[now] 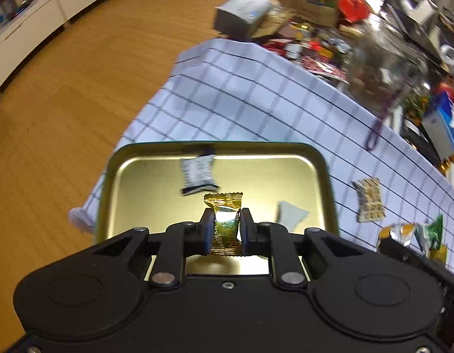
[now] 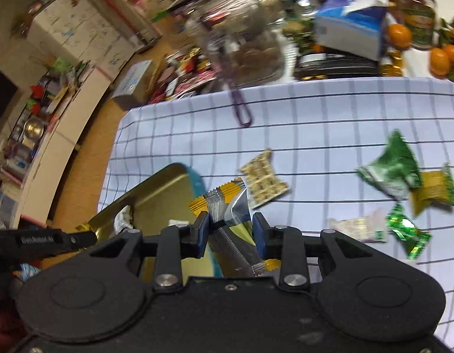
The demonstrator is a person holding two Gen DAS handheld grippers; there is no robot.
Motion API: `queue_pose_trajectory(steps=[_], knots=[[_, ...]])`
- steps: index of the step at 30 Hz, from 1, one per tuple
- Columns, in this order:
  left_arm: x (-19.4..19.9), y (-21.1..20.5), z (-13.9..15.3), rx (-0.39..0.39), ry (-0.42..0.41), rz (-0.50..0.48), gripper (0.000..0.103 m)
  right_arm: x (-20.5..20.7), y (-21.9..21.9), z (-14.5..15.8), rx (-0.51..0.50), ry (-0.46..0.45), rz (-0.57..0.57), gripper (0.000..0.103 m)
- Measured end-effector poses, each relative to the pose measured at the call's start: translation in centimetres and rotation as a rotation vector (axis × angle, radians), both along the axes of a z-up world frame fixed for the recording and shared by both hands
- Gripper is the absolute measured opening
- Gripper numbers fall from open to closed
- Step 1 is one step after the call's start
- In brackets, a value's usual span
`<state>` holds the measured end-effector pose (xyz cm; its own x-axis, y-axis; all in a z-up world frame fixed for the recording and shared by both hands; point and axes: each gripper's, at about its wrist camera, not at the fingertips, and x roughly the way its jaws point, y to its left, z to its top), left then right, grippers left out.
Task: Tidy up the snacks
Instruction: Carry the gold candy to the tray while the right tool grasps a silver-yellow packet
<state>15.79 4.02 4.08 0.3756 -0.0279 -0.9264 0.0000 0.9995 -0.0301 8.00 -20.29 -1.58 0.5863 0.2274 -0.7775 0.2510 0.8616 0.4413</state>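
My left gripper point(image 1: 226, 226) is shut on a gold-wrapped candy point(image 1: 225, 223) and hangs over the gold metal tray point(image 1: 138, 194). Inside the tray lie a white and black packet point(image 1: 197, 173) and a pale packet point(image 1: 290, 216). My right gripper point(image 2: 230, 229) is shut on a silver and yellow snack packet point(image 2: 229, 209), just right of the tray point(image 2: 156, 197). On the checked cloth point(image 2: 315, 117) lie a cracker packet point(image 2: 262, 179), green packets point(image 2: 391, 167), a yellow packet point(image 2: 435, 188), a white packet point(image 2: 359, 225) and a small green candy point(image 2: 407, 231). In the right wrist view the left gripper's black body point(image 2: 44, 239) shows at left.
A glass jar point(image 2: 244, 35) with a purple cord point(image 2: 241, 108) stands at the cloth's far edge, beside a blue tissue box point(image 2: 350, 26), oranges point(image 2: 441, 56) and a lidded jar point(image 2: 418, 14). The table's left edge drops to a wooden floor point(image 1: 65, 103) with boxes point(image 1: 241, 11).
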Motion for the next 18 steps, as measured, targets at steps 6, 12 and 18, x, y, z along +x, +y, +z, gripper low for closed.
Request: queue_pose_trajectory(steps=[6, 12, 18], knots=[[0.1, 3.1, 0.7, -0.003, -0.013, 0.099, 0.024, -0.1, 4.3, -0.1, 0.0, -0.013, 0.143, 0.033], [-0.5, 4.2, 0.2, 0.006, 0.006, 0.146, 0.024, 0.5, 6.9, 1.1, 0.032, -0.032, 0.166, 0.033], [-2.1, 5.0, 0.3, -0.027, 0.013, 0.221, 0.024, 1.7, 9.1, 1.0, 0.053, -0.03, 0.163, 0.033]])
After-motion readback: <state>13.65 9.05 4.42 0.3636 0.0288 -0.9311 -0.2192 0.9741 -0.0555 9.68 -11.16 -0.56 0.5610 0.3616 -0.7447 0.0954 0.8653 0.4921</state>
